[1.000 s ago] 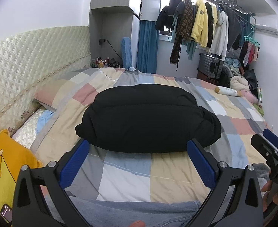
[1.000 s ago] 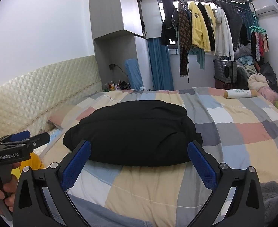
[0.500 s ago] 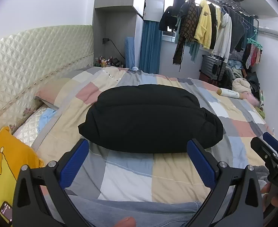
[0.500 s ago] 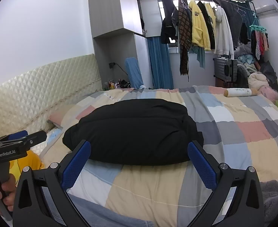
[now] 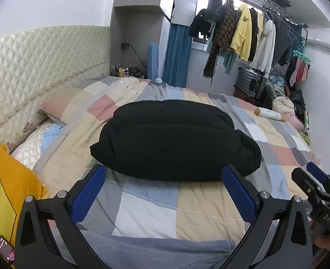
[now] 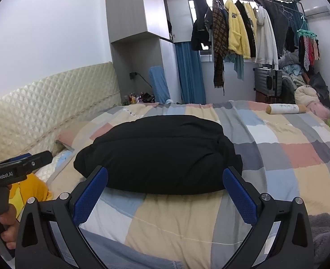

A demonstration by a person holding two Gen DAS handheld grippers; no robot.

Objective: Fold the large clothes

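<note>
A black puffy jacket (image 5: pixel 173 141) lies folded into a thick bundle on the patchwork quilt (image 5: pixel 176 206) of the bed; it also shows in the right wrist view (image 6: pixel 158 154). My left gripper (image 5: pixel 163 190) is open and empty, held back from the jacket's near edge. My right gripper (image 6: pixel 165 192) is open and empty too, level with the near edge. The right gripper shows at the right edge of the left wrist view (image 5: pixel 317 188). The left gripper shows at the left edge of the right wrist view (image 6: pixel 19 168).
A quilted cream headboard (image 5: pixel 41 67) runs along the left. A yellow pillow (image 5: pixel 5 190) lies at the near left. A white roll (image 6: pixel 285 108) lies at the far right of the bed. Hanging clothes (image 6: pixel 236 33) and a suitcase (image 6: pixel 268 80) stand behind.
Both grippers have risen and tilted up a little, so more of the room shows. The jacket has not moved. Both grippers stay open.
</note>
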